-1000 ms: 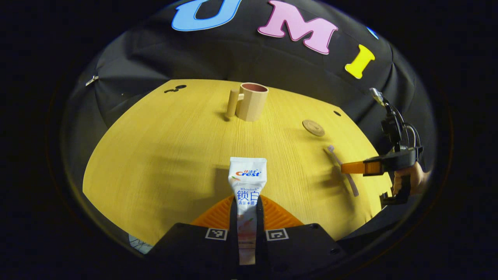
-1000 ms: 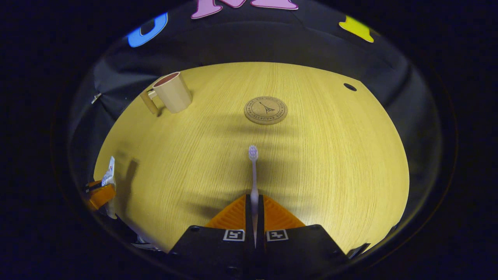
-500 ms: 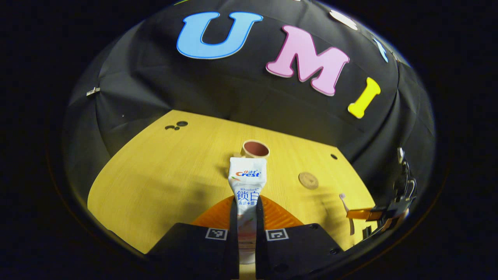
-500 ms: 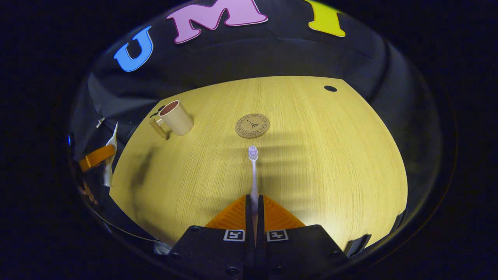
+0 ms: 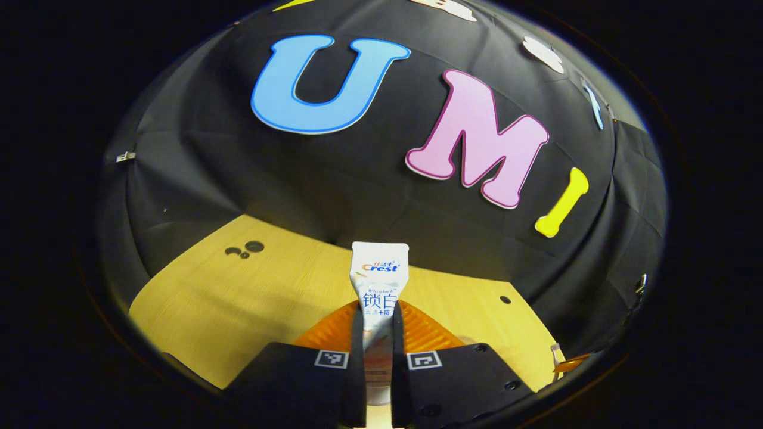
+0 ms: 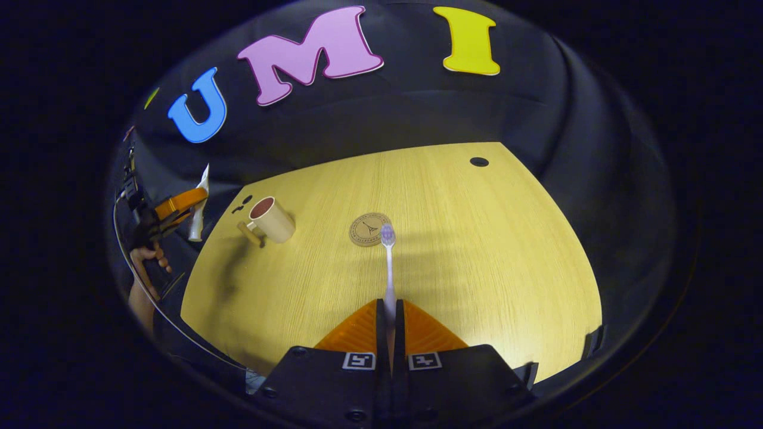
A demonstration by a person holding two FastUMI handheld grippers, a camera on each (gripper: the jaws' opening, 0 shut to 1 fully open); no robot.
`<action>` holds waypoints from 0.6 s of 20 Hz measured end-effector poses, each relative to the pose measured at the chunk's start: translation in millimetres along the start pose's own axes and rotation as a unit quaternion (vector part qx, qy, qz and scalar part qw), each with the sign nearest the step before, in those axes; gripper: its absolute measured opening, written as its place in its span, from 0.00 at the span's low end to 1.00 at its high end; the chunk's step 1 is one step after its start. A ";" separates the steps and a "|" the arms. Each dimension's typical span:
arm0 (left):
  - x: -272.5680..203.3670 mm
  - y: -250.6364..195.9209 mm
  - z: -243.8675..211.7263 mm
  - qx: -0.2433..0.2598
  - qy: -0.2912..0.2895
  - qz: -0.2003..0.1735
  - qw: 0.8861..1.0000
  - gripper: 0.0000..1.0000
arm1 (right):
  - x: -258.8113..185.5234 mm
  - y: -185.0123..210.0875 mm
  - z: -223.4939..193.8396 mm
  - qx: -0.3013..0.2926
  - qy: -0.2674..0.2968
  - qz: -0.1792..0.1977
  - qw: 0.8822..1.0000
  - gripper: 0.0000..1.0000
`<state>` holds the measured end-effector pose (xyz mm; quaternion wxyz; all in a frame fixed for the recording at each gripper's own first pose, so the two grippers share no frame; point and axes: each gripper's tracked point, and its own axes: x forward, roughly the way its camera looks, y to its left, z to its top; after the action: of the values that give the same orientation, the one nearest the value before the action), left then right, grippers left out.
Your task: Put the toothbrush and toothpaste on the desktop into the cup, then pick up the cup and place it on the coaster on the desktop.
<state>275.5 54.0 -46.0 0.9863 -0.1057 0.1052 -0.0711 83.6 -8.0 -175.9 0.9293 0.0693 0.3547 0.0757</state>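
Toothpaste point(image 5: 379, 280) stands pinched between the two fingers of the left tongs point(image 5: 377, 325) in the left gripper view, its flat crimped end pointing away from the camera and up over the far edge of the desk point(image 5: 238, 298). The tube is off the desk surface, held in the air. In the right gripper view the same tube point(image 6: 198, 205) shows at the far left, gripped by the left tongs point(image 6: 182, 202) with a hand point(image 6: 149, 259) below them, raised beside the near-left edge of the desk and to the left of the cup point(image 6: 272, 219).

Toothbrush point(image 6: 388, 262) is clamped between the fingers of the right tongs point(image 6: 390, 316), which are pressed together on its handle. Its bristle head points away from the camera and overlaps the right edge of the coaster point(image 6: 369, 229) in the view; whether it touches the coaster cannot be told.

The cup stands upright on the desk point(image 6: 477, 250), its handle turned toward the near left, its mouth showing a reddish inside. The coaster lies flat near the middle of the desk, to the right of the cup and apart from it. A small dark hole point(image 6: 478, 161) sits near the far right corner of the desk.
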 end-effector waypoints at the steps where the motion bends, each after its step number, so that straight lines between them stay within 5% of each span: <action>1: 12.5 -5.5 7.7 0.007 -0.014 -0.007 1.000 0.21 | -4.1 -1.4 3.7 0.008 -0.002 -0.001 1.000 0.05; 6: 74.4 -24.2 16.0 0.020 -0.057 -0.028 0.998 0.21 | -17.0 -7.3 7.7 0.028 0.002 -0.008 1.000 0.05; 12: 126.9 -14.4 -10.9 0.027 -0.061 -0.010 0.998 0.21 | -18.4 -22.8 20.6 0.049 0.003 -0.022 0.999 0.05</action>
<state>394.3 17.4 -77.6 0.9926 -0.0840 0.0418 -0.0767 85.9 -35.4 -152.9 0.9251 0.1072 0.3623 0.0378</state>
